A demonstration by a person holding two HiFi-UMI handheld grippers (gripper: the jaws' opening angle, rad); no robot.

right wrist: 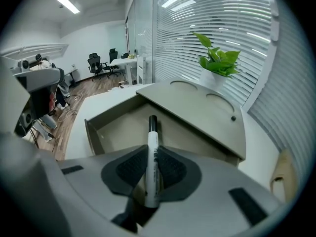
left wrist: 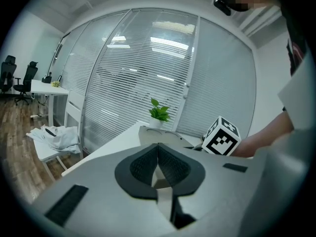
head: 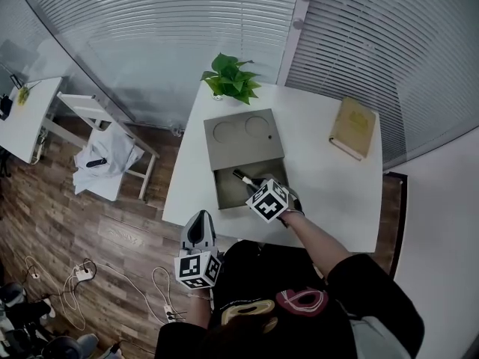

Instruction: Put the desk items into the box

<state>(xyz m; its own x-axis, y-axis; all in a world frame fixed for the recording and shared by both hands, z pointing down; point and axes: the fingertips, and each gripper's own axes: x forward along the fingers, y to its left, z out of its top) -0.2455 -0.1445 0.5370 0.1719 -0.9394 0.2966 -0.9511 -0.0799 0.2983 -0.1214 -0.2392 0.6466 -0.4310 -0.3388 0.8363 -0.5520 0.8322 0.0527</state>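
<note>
Over the open near end of the grey box (head: 243, 152) on the white table (head: 329, 193), the right tool (right wrist: 152, 168) clenched a black-capped marker (right wrist: 152, 144). At the box's 7 o'clock, past the table edge, the left tool (left wrist: 158, 169) was closed tight, holding nothing.

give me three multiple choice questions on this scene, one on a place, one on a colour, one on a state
1. Where is the book? A in the box B on the table, near its right edge C on the chair
2. What colour is the body of the marker? A red B white C blue
3. How is the right gripper? A open, empty B shut, empty C shut on the marker

B, the book lies flat on the table at its right; B, the barrel is white with a black cap; C, both pads press the marker.
</note>
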